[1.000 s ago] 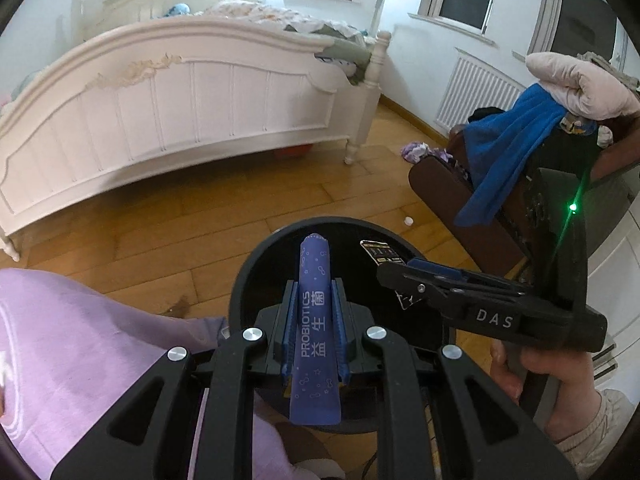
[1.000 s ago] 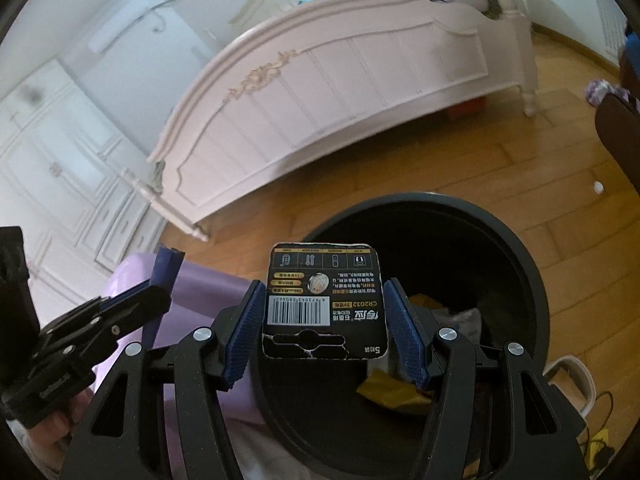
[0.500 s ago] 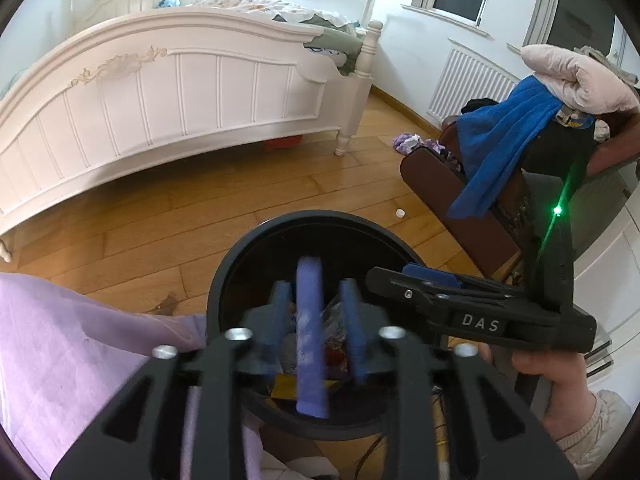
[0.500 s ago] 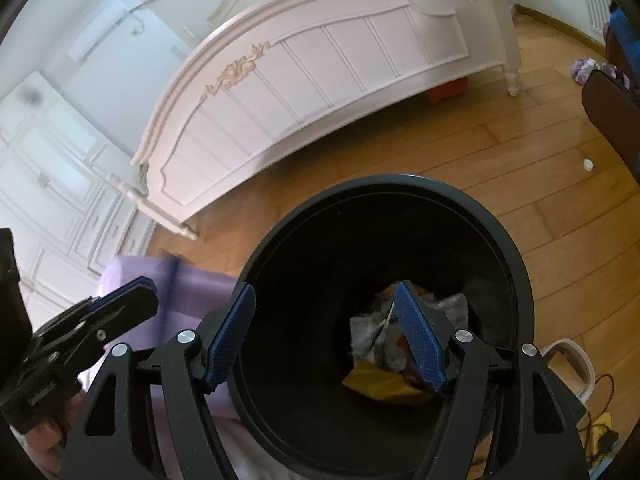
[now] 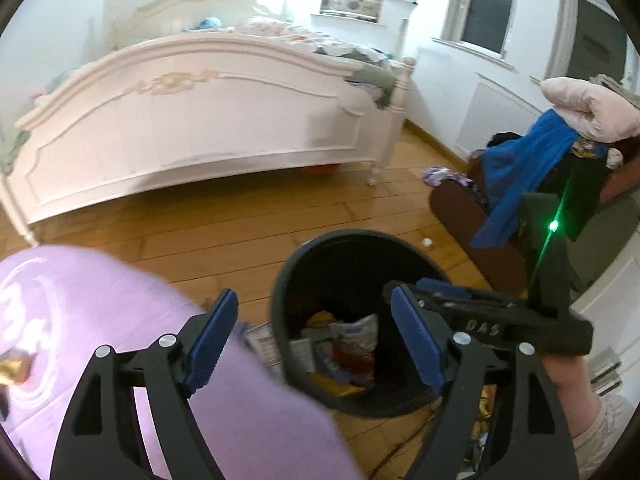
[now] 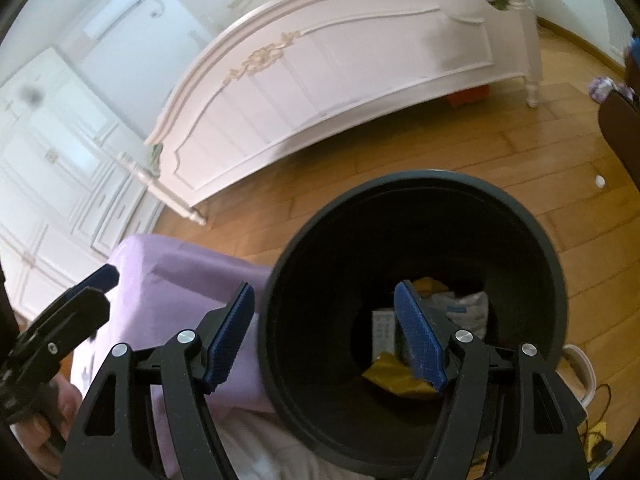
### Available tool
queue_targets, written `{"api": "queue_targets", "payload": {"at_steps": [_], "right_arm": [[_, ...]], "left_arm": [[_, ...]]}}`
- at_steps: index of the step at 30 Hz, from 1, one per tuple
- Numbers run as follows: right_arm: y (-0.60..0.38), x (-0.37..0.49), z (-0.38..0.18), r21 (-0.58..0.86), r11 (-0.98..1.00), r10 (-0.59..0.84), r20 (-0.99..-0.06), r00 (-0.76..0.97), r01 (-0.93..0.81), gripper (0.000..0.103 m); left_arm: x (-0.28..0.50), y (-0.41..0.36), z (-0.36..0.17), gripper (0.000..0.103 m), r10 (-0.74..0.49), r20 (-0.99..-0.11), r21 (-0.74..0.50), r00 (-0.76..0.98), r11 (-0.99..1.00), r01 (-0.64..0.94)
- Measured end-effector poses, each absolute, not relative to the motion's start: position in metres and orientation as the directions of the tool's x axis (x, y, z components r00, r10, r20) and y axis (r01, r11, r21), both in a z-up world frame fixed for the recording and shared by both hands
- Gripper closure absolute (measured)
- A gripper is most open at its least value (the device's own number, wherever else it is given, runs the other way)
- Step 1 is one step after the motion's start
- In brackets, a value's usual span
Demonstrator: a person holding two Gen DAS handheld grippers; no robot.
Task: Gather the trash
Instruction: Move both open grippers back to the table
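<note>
A black round trash bin [image 5: 352, 248] [image 6: 416, 184] stands on the wooden floor beside a lilac cloth surface [image 5: 100, 304] [image 6: 180, 280]. Wrappers, a white packet and a yellow scrap lie at its bottom [image 5: 340, 348] [image 6: 404, 372]. My left gripper [image 5: 312, 332] hangs over the bin's near left rim; its jaws are opening and nothing is between them. My right gripper [image 6: 324, 328] stands open and empty above the bin's left rim, its right finger inside the bin mouth. It also shows in the left wrist view as a black body [image 5: 492, 320] held by a hand.
A white bed [image 5: 200, 120] [image 6: 340, 64] stands across the floor behind the bin. A brown chair piled with blue and pink clothes [image 5: 532, 168] is at the right. A small white cap [image 5: 427, 242] [image 6: 599, 180] lies on the floor. White wardrobe doors [image 6: 52, 152] stand at the left.
The left gripper let go of the blue probiotics stick and spread wide, drawing back to the left. The right gripper dropped the battery card into the bin and now stands empty.
</note>
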State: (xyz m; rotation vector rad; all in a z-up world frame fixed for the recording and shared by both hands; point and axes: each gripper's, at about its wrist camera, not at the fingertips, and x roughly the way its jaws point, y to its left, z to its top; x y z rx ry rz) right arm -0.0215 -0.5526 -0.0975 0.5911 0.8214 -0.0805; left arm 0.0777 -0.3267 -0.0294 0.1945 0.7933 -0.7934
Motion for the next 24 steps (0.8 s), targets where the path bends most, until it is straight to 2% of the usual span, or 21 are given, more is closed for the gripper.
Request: {"api": "queue_targets", "payload": {"at_steps": [24], "right_arm": [[-0.355, 0.051, -0.027, 0.304, 0.944, 0.311, -0.693, 0.65, -0.128, 0.031]], "left_arm": [[0.07, -0.116, -0.017, 0.024, -0.317, -0.669, -0.098, 0.672, 0.934, 0.343]]}}
